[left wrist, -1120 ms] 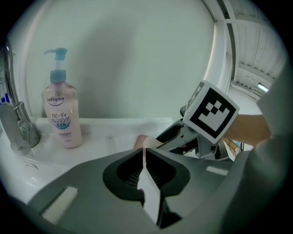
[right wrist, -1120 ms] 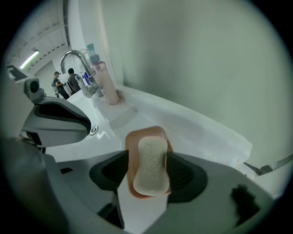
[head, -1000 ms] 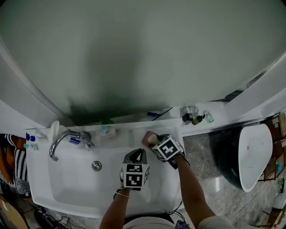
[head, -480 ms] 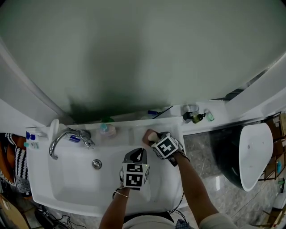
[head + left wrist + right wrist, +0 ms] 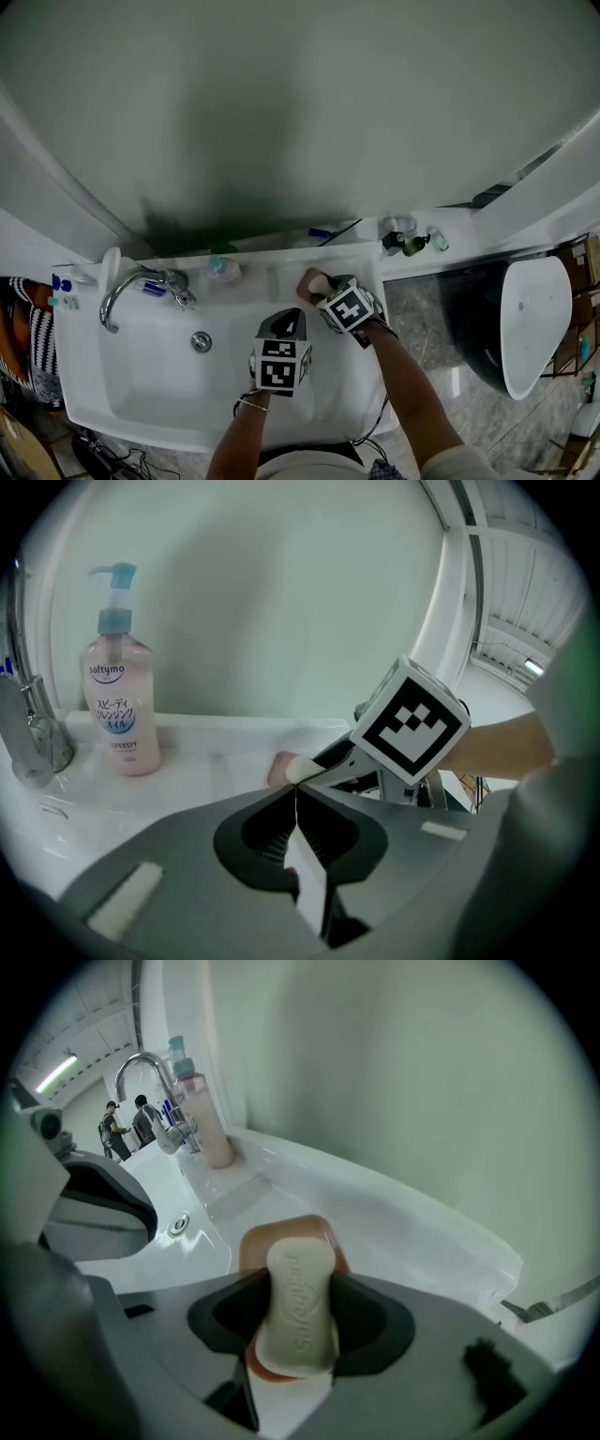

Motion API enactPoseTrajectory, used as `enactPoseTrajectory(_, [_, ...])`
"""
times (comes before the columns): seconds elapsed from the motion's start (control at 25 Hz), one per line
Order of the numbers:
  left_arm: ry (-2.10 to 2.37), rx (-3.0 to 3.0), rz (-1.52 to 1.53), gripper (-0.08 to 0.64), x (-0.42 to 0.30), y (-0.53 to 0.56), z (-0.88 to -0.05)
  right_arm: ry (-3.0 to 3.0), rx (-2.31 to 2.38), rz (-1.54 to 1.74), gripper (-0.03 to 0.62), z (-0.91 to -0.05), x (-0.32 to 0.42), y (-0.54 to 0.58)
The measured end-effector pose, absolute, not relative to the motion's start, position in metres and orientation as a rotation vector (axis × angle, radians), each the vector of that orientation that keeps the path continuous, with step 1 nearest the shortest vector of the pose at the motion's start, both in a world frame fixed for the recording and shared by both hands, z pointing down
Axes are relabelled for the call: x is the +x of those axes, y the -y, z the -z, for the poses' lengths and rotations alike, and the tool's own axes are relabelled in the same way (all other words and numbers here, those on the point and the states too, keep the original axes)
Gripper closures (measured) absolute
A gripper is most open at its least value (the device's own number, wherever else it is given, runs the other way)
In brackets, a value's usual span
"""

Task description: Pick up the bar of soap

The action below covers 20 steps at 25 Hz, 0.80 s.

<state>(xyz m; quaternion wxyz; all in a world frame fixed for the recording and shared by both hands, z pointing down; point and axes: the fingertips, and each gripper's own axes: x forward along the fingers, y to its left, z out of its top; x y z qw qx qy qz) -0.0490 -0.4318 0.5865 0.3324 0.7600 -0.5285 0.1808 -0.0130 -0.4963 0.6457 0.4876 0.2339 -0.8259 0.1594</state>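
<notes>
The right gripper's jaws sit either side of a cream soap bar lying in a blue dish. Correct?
Not blue: the right gripper view shows an orange dish under the cream soap bar. The right gripper has just been closing its jaws, which press on either side of the bar.
</notes>
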Motion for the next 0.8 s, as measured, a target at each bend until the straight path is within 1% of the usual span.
enactPoseTrajectory(0.04, [1.383, 1.984, -0.474, 0.549, -0.0494, 0.4316, -0.5874, 2.009, 0.574, -0.389, 0.371, -0.6462, -0.0125, 0.4963])
enactPoseTrajectory(0.32, [1.393, 1.976, -0.455, 0.551, -0.0497, 0.4326, -0.5828, 2.027, 0.571, -0.334, 0.380, -0.6446, -0.0136, 0.4959])
enactPoseTrajectory(0.8, [1.419, 1.974, -0.476, 0.551, -0.0564, 0.4312, -0.5824, 2.038, 0.595, -0.249, 0.380, -0.6401, -0.0138, 0.4936])
